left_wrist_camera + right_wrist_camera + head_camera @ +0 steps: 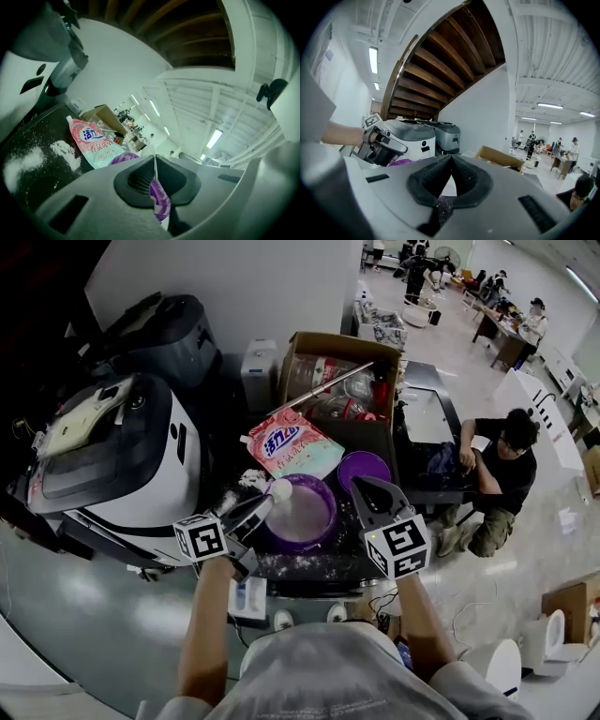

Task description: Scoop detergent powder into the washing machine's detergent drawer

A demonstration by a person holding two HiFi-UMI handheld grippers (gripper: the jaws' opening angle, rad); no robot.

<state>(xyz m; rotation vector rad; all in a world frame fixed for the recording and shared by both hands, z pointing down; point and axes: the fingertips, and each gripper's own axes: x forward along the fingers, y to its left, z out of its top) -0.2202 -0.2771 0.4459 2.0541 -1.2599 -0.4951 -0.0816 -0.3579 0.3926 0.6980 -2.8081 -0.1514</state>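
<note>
In the head view my left gripper [253,512] is shut on the handle of a purple scoop [278,490], whose bowl holds white powder above the left rim of a purple tub [319,532] of detergent powder. The left gripper view shows the jaws [154,161] closed on the purple handle [160,201]. My right gripper [362,487] is shut with nothing in it, just right of the tub; its tips [451,158] meet in its own view. The washing machine [112,456] stands to the left. I cannot make out its detergent drawer.
A pink detergent bag [291,446] and a purple lid [364,468] lie behind the tub on the dark table [319,568]. Spilled powder [65,152] dusts the table. A cardboard box [337,362] stands at the back. A person [497,474] crouches to the right.
</note>
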